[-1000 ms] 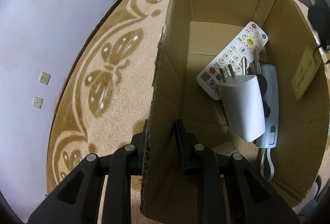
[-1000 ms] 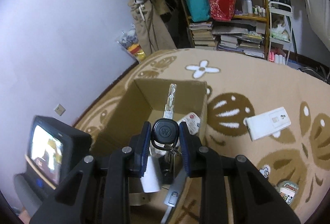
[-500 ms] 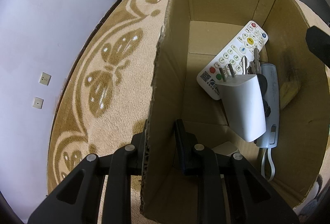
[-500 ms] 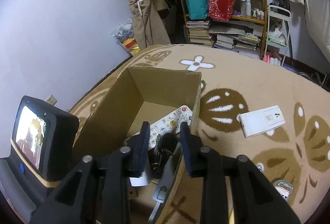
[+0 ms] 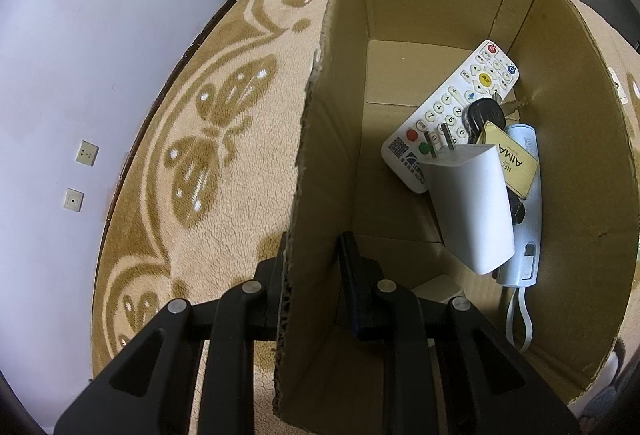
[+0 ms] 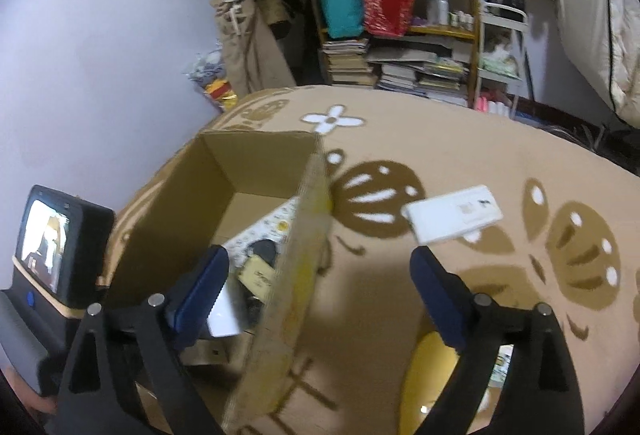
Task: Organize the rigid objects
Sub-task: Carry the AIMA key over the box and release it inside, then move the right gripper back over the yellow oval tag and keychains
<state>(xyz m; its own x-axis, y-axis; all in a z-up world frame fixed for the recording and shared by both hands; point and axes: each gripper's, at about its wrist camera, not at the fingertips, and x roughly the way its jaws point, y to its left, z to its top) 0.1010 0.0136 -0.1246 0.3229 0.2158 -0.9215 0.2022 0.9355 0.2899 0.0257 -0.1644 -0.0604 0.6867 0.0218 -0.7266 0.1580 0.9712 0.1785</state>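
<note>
My left gripper point(image 5: 316, 267) is shut on the left wall of an open cardboard box point(image 5: 320, 139). Inside the box lie a white remote point(image 5: 448, 107), a white plug adapter point(image 5: 468, 203), a black car key with a tan AIMA tag point(image 5: 508, 155) and a light blue device point(image 5: 528, 227). My right gripper point(image 6: 320, 283) is open and empty, straddling the box's right wall point(image 6: 296, 259). The key and tag also show in the right wrist view point(image 6: 260, 267). A white flat device point(image 6: 452, 215) lies on the rug to the right.
The box stands on a tan patterned rug point(image 6: 440, 139). A black unit with a small screen point(image 6: 52, 247) is at the left. A cluttered shelf with books point(image 6: 400, 35) stands at the back. A yellow object point(image 6: 432, 367) lies under my right gripper.
My right gripper carried the key over the box, opened and let it go. The key now lies in the box on the remote. The left gripper has not moved.
</note>
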